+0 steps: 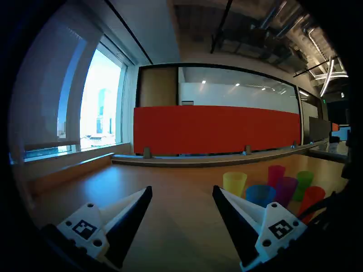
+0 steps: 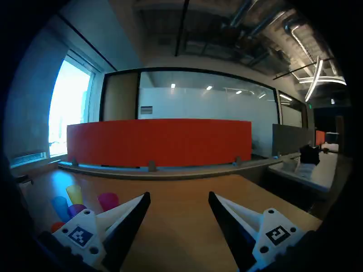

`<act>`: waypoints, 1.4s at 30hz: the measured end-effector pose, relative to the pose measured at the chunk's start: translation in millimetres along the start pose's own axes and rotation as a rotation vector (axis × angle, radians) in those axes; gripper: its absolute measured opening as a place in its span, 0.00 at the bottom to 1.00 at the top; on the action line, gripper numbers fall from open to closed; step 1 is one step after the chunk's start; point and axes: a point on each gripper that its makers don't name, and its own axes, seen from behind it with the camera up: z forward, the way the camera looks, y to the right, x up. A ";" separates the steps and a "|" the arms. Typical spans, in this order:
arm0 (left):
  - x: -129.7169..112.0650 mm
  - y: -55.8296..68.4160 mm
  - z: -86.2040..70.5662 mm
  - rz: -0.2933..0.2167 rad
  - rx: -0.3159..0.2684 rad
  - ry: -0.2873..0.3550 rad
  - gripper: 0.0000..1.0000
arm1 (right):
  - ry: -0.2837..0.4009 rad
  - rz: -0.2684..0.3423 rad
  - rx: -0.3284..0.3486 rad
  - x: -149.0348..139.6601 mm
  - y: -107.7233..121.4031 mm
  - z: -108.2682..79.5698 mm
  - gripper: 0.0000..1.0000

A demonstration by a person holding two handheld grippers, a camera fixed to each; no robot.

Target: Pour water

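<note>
**Both jaws open above the tabletop, cups standing off to the side**

In the left gripper view, the left gripper (image 1: 182, 189) hovered over a wooden tabletop (image 1: 181, 217) with its jaws spread wide and nothing between them. A cluster of translucent plastic cups stood upright on the tabletop at about 4 o'clock in that view, just beyond the tip of the finger on that side. The yellow cup (image 1: 234, 182) stood nearest the middle, with the blue cup (image 1: 260, 195) just beside it. The pink cup (image 1: 276, 174) and the purple cup (image 1: 286, 190) stood behind the blue one. The green cup (image 1: 304, 183) and the orange cup (image 1: 312, 199) closed the group at 3 to 4 o'clock. Whether any cup held water could not be told.

In the right gripper view, the right gripper (image 2: 179, 195) also had its jaws wide apart and held nothing. There the cups sat at about 8 o'clock, partly hidden behind the finger on that side. The yellow, blue, purple and pink ones showed, with a sliver of the orange one lower down.

A red partition (image 1: 213, 129) ran along the far edge of the tabletop at 12 o'clock. A bright window (image 1: 100, 109) lay at 9 to 10 o'clock in the left gripper view.
</note>
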 end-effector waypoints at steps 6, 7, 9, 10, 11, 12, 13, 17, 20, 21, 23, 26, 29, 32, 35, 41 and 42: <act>-0.1 -0.3 -0.4 0.000 0.000 0.000 0.99 | 0.042 -0.030 0.029 6.8 -1.5 -3.5 0.99; -0.1 -0.4 -0.5 0.000 0.001 0.000 0.99 | 0.049 -0.031 0.034 7.0 -1.7 -4.0 1.00; -0.1 -0.4 -0.7 0.000 0.001 0.000 0.99 | 0.059 -0.035 0.041 6.6 -2.2 -4.8 0.99; 0.0 -0.4 -0.8 0.000 0.001 0.000 0.99 | 0.063 -0.036 0.045 5.3 -2.5 -5.2 1.00; 0.0 -0.3 -0.9 0.000 0.001 0.000 0.99 | 0.066 -0.037 0.049 4.0 -2.7 -5.6 1.00; 0.0 -0.3 -1.0 0.000 0.001 0.000 0.99 | 0.067 -0.038 0.052 2.5 -3.2 -5.8 1.00; 0.1 -0.3 -1.1 0.000 0.001 0.000 0.99 | 0.068 -0.039 0.056 0.4 -3.8 -6.0 1.00; 0.1 -0.4 -1.1 0.000 0.001 0.000 0.99 | 0.066 -0.038 0.076 -7.5 -8.0 -5.7 1.00; 0.2 -0.5 -1.3 0.000 0.001 0.000 0.99 | 0.068 -0.026 0.095 -9.1 -13.2 -4.9 1.00; 0.2 -0.5 -1.3 0.000 0.001 0.000 0.99 | 0.071 -0.022 0.101 -8.9 -14.8 -4.4 1.00; 0.3 -0.5 -1.3 0.000 0.001 0.000 0.99 | 0.082 -0.014 0.111 -7.5 -18.1 -3.2 1.00; 0.3 -0.4 -1.3 0.000 0.001 0.000 0.99 | 0.094 -0.004 0.107 -8.4 -18.2 1.4 1.00; 0.4 -0.5 -1.5 0.000 0.001 0.000 0.99 | 0.096 0.001 0.093 -14.6 -18.0 6.4 0.99; 0.3 -1.0 -1.4 0.000 0.001 0.000 0.99 | 0.091 -0.002 0.090 -23.7 -20.7 8.9 1.00; 0.3 -1.0 -1.3 0.000 0.001 0.000 0.99 | 0.085 -0.003 0.093 -33.6 -24.7 9.8 0.99; 0.6 -1.1 -1.0 0.000 0.001 0.000 0.99 | 0.062 -0.002 0.087 -50.7 -26.7 13.5 0.99; 0.7 -1.1 -1.0 0.000 0.001 0.000 0.99 | 0.060 -0.002 0.086 -52.1 -26.5 14.0 0.99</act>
